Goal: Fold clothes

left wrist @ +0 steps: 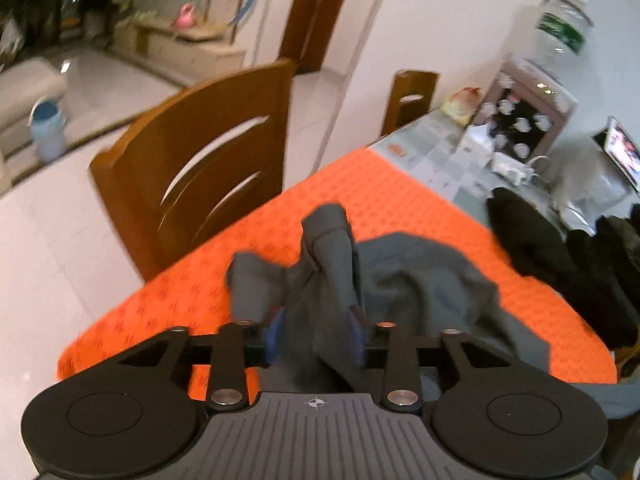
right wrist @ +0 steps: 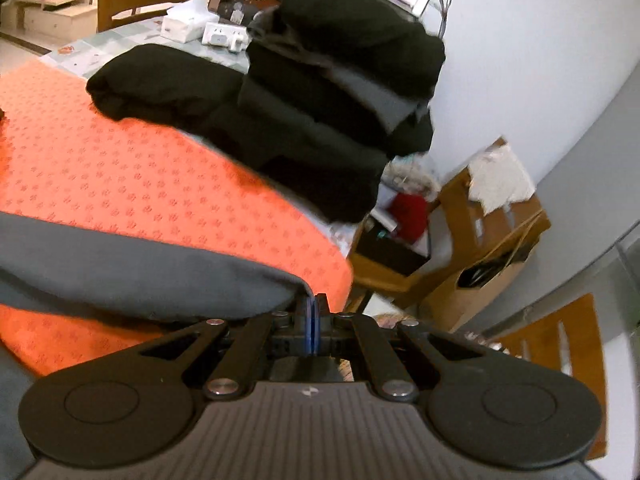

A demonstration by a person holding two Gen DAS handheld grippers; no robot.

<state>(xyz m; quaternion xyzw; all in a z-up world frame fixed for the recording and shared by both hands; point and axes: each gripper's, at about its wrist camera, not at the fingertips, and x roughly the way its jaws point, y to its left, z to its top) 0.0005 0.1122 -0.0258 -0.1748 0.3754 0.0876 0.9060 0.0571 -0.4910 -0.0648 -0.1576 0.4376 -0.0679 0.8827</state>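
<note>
While right gripper (right wrist: 313,312) pinches grey garment (left wrist: 420,276) edge taut for fold, left gripper (left wrist: 316,332) half-open, bunched cloth between jaws, grip unclear.

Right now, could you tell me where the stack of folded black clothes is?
In the right wrist view the stack of folded black clothes sits upper centre, at the far edge of the orange tablecloth, beside the white wall.

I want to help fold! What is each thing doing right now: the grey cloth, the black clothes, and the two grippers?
Grey cloth: crumpled, unfolded on the orange mat.
Black clothes: folded, stacked.
Left gripper: part open, cloth bunched between.
Right gripper: shut on the cloth's edge.
</note>
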